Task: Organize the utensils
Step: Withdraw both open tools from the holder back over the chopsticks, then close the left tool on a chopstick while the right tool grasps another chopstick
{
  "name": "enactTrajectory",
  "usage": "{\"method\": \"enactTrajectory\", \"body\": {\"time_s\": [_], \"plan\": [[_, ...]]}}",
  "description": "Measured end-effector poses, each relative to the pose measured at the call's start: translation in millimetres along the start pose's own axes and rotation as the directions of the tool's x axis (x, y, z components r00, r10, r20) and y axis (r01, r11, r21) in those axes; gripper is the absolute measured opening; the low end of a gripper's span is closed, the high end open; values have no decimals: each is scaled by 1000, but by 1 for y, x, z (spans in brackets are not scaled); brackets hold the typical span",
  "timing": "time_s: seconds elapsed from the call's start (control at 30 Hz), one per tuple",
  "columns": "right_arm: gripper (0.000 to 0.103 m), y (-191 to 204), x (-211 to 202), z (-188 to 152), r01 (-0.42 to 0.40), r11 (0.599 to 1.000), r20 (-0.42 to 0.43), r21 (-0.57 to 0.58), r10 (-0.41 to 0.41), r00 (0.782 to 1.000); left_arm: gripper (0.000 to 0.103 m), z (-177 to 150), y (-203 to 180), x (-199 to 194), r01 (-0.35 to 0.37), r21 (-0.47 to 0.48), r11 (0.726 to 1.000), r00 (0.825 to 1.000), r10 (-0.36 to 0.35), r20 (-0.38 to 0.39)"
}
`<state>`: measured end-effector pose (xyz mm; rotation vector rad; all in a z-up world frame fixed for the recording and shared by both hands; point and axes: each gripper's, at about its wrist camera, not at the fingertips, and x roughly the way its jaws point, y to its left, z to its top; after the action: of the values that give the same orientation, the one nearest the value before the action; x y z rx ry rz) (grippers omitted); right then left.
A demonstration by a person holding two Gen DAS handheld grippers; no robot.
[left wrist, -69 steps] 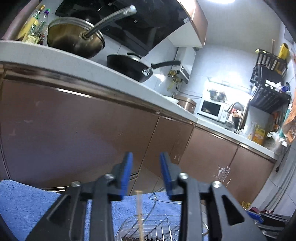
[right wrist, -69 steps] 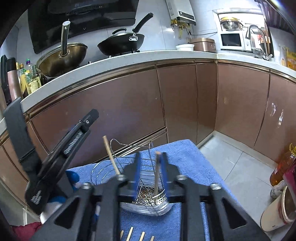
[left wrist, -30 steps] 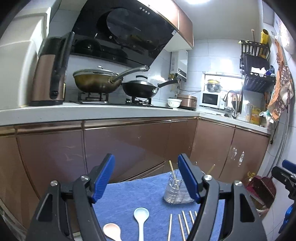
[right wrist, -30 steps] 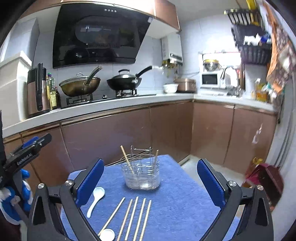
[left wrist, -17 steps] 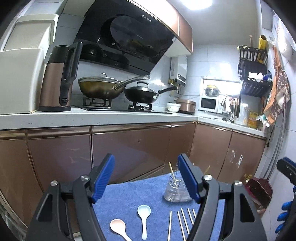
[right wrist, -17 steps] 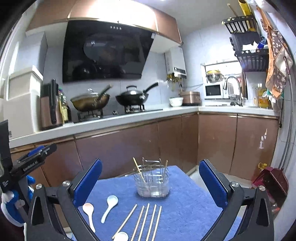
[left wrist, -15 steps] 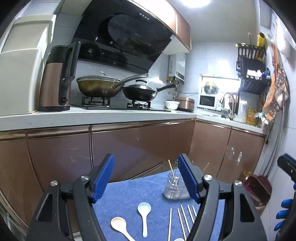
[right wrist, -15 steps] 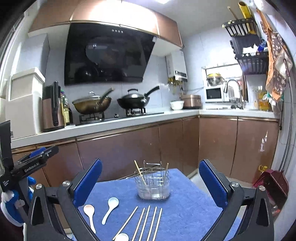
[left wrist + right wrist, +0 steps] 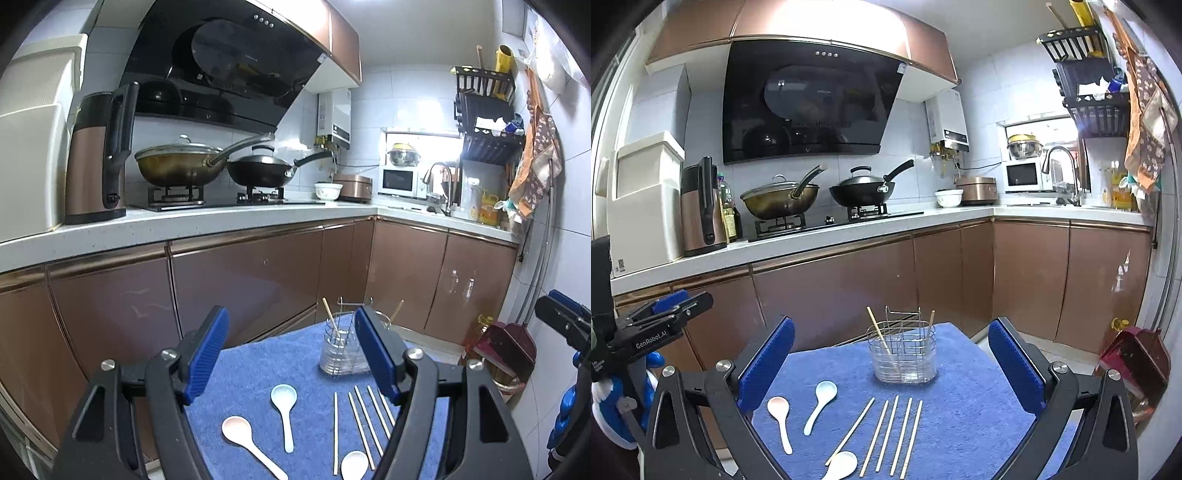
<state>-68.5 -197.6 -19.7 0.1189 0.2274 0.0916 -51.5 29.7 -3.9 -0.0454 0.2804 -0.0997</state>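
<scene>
A wire utensil holder [image 9: 904,354] with two chopsticks in it stands at the far side of a blue towel [image 9: 960,417]; it also shows in the left wrist view [image 9: 341,349]. Several chopsticks [image 9: 894,432] lie in a row in front of it. A pale blue spoon [image 9: 820,404], a pink spoon [image 9: 778,417] and a white spoon [image 9: 842,463] lie to their left. My right gripper [image 9: 892,365] is open and empty, held above the near side. My left gripper [image 9: 291,350] is open and empty, back from the towel's left.
Brown kitchen cabinets [image 9: 849,288] and a white counter [image 9: 812,240] with two woks and a kettle stand behind the towel. A red dustpan [image 9: 1134,354] sits on the floor at right. The towel [image 9: 258,369] covers a small table.
Both grippers opened wide and pulled back and up from the holder. A chopstick that my right gripper held now stands in the holder.
</scene>
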Motion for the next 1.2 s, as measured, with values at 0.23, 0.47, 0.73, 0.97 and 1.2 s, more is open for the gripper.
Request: {"method": "enactTrajectory", "body": {"time_s": [0.23,0.47,0.73,0.97,1.2], "plan": [[102,-10,6,-4,17,1000,-30,12,-17,999,69,-13,0,18,39,-14,999,996,-40,-85],[95,-25,24,-10,34,999,-82,34,-32,996,69,-27,-9,46,89,1,996,980,-87,-181],[76,-40,72,-31,-2,997,-208,78,18,978,69,-53,-17,97,129,-21,991,937,-129,-323],[46,-49,136,-62,-34,991,-383,128,81,920,68,-88,-27,165,177,-59,982,842,-182,-508],[34,-49,219,-107,-75,982,-597,174,166,785,68,-122,-42,228,220,-72,973,722,-212,-658]]}}
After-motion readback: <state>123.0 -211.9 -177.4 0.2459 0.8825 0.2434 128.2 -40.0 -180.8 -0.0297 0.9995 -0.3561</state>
